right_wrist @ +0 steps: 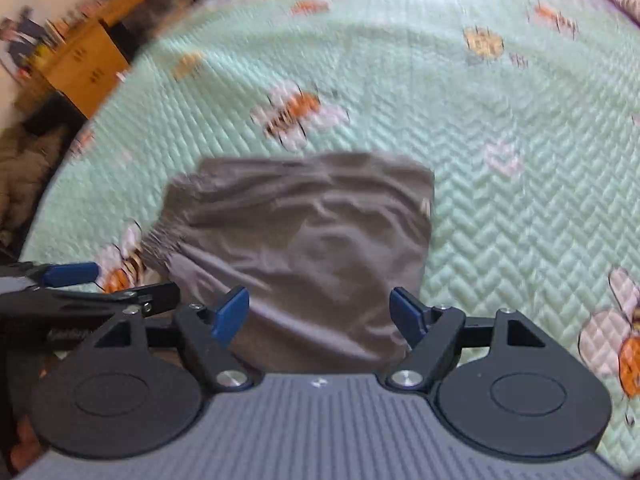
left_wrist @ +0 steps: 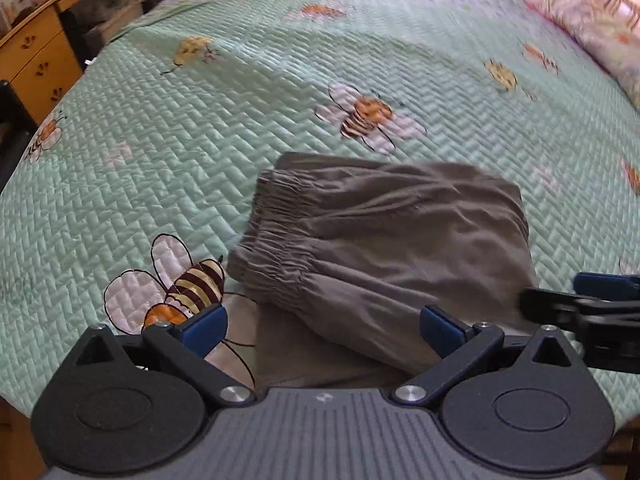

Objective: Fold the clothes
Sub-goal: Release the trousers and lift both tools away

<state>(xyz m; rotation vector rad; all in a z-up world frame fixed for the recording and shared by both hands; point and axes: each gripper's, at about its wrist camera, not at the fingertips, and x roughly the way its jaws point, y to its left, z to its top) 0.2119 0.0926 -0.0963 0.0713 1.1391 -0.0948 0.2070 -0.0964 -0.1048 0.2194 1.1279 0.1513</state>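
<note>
Near the bed's (left_wrist: 280, 100) front edge lies a folded grey garment (left_wrist: 384, 248), soft, light, limp; its gathered elastic band offers firm hold. Left gripper (left_wrist: 324, 328) and right gripper (right_wrist: 320, 314) hover with jaws released, empty.

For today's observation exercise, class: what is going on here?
A person is folding clothes on a bed with a handheld gripper in each hand. A grey garment with an elastic waistband lies folded on the green bee-print quilt. The left gripper and right gripper both hang open above its near edge, holding nothing. The fold looks laid down.
</note>
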